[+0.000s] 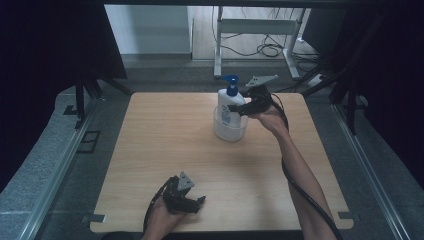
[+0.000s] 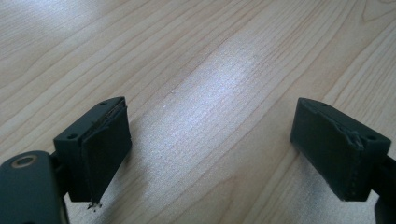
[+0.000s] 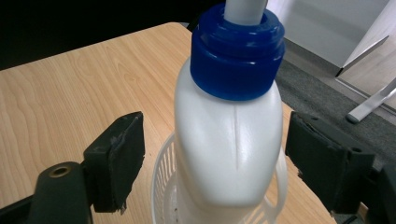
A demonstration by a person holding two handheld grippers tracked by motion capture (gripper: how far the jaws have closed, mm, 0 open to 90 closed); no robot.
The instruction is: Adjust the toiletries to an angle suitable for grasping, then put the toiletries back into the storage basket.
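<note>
Item one, my left gripper (image 1: 192,200): at six o'clock on the table (image 1: 165,140), jaws spread wide over bare wood, holding nothing. Item two, white pump bottle (image 1: 229,107) with blue cap: at one o'clock, standing upright in a white basket (image 1: 227,132). Item three, my right gripper (image 1: 246,107): just right of the bottle, jaws parted either side of it, pads clear of its body.

We've got our right tool (image 3: 212,163) straddling the white bottle (image 3: 229,140), jaws clear of its sides; the bottle stands upright in a white basket (image 3: 161,186) on the table (image 3: 70,93).
</note>
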